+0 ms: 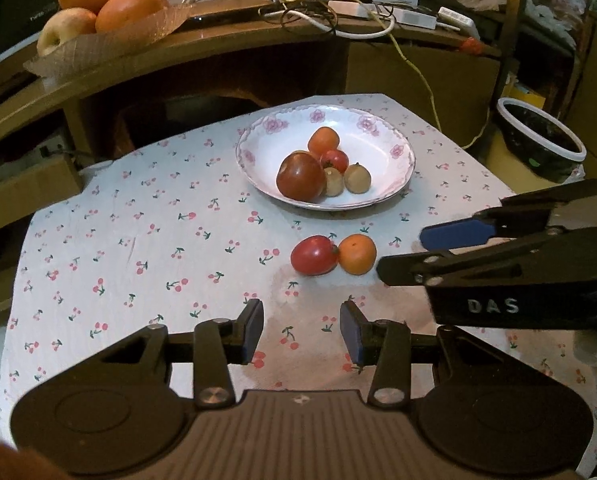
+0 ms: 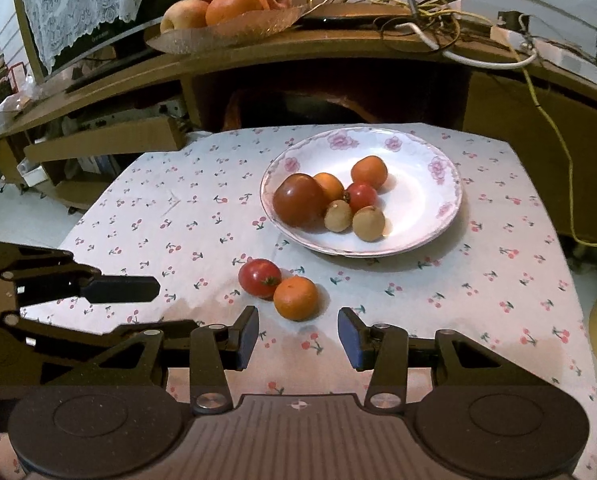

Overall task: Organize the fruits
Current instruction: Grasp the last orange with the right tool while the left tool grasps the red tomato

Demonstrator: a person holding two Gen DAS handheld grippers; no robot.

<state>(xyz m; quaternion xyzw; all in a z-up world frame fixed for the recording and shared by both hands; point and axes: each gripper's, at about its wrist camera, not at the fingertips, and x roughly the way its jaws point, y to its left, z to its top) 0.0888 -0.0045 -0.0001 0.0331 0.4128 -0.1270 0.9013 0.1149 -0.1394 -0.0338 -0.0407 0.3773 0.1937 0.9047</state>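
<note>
The small orange (image 2: 295,297) sits on the cherry-print cloth (image 2: 478,300) just ahead of the right tongs (image 2: 297,337), at about 12 o'clock, touching a red tomato (image 2: 259,278) at its 10 o'clock. The plate (image 2: 426,232), already holding several fruits, lies beyond at 1 o'clock. Both tongs are spread wide and hold nothing. The left tongs (image 1: 301,332) are farther back (the right is nearer, I judge). The orange looks round, smooth, with no long axis.
</note>
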